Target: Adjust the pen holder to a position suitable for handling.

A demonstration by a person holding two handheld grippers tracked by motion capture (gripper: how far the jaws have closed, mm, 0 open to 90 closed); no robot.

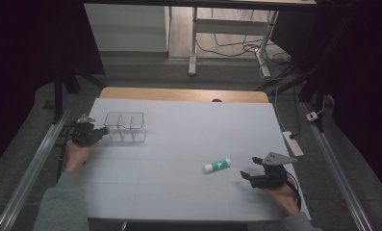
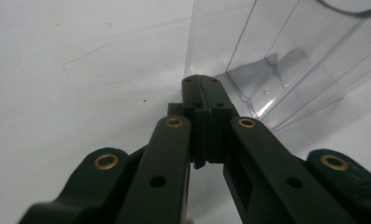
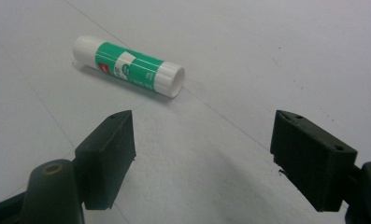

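Right tongs (image 3: 202, 154) gape wide short of the glue stick (image 3: 128, 66) (lying flat); left tongs (image 2: 203, 93) pinched shut beside the clear bin (image 2: 286, 60).

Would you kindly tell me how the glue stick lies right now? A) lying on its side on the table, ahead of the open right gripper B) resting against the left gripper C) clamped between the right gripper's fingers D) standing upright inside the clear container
A: the glue stick lies flat on the white table, untouched, beyond the spread fingers of the right gripper.

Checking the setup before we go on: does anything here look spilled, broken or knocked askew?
Nothing stands out. The glue stick lies on its side, capped and intact, on the white table cover. The clear container stands upright, undamaged. The left gripper is beside it, the right gripper open near the stick.
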